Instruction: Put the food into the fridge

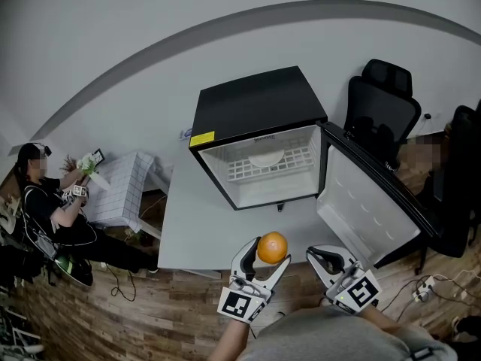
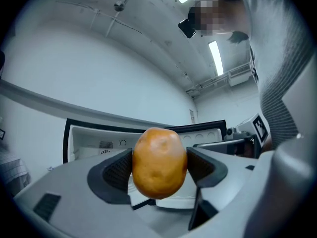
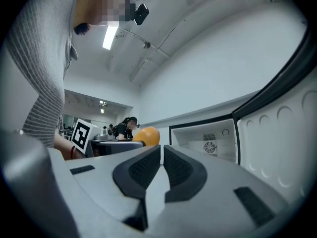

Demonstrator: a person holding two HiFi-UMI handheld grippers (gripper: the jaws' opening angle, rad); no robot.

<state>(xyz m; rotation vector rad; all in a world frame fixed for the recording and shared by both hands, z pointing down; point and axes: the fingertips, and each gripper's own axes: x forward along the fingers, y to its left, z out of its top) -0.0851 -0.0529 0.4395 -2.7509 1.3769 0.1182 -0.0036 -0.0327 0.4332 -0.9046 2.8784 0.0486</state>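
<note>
Left gripper (image 1: 269, 253) clamps orange (image 1: 272, 245); fridge (image 1: 255, 104) bears yellow label (image 1: 202, 139)

Both units are the same build. Left gripper (image 1: 269, 253) and right gripper (image 1: 322, 256): light grey moulded plastic bodies, two curved jaws each. Dark mesh-textured pads (image 3: 143, 168) line the inner faces. Each has a white marker cube (image 1: 242, 304) with black square codes. The person wears a grey ribbed knit sleeve (image 2: 277, 98) and a small black head-mounted camera (image 3: 141, 13).
</note>
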